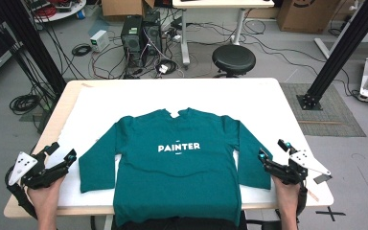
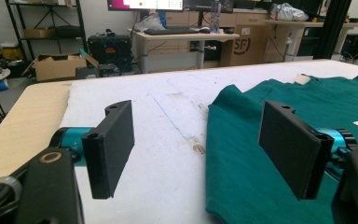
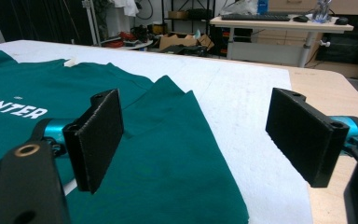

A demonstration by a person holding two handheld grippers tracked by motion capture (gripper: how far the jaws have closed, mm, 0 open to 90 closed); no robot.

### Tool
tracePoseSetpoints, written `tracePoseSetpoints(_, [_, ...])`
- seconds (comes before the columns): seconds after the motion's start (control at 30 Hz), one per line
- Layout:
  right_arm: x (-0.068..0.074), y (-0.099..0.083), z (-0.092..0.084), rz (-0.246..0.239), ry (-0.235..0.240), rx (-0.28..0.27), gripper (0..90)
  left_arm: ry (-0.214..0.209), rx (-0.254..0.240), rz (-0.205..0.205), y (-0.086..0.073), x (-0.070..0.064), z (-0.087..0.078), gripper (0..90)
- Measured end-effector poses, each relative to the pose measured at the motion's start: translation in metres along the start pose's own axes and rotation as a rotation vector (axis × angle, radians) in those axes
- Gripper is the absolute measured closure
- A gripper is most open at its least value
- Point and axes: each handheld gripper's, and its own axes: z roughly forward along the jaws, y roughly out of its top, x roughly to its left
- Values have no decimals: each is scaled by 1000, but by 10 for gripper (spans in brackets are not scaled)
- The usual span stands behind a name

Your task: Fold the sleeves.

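A teal long-sleeved shirt point(image 1: 179, 163) lies flat and face up on the white table cover, with "PAINTER" printed in white on its chest; its hem hangs over the near edge. My left gripper point(image 1: 62, 154) hovers open just left of the shirt's left sleeve point(image 1: 97, 165). In the left gripper view the sleeve edge point(image 2: 242, 154) lies between and under the open jaws, apart from them. My right gripper point(image 1: 274, 150) stands open just right of the right sleeve point(image 1: 253, 163). That sleeve point(image 3: 177, 154) spreads below the wide jaws in the right gripper view. Neither gripper holds anything.
The white cover point(image 1: 139, 96) lies on a wooden table point(image 1: 62, 112) whose bare edges show left and right. Behind the table stand a black stool point(image 1: 234, 58), computer towers point(image 1: 141, 36), floor cables and black frame posts point(image 1: 338, 52).
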Motion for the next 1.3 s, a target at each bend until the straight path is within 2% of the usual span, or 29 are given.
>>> tracePoseSetpoints(0.27, [0,0,1,-12,1,-3,194,1,2,4,0,0,0,270])
tracePoseSetpoints(0.83, [0,0,1,-3,3,9,194,1,6,3,0,0,0,270])
tracePoseSetpoints(1.0, [1,0,1,-8,0,10,194,18,23,10,1,-1,2,270])
tracePoseSetpoints(1.17, [0,0,1,-17,0,8,194,-2,45,5,2,0,4,270])
tracePoseSetpoints(1.3, [1,0,1,-13,0,11,194,1,50,18,2,-1,5,255])
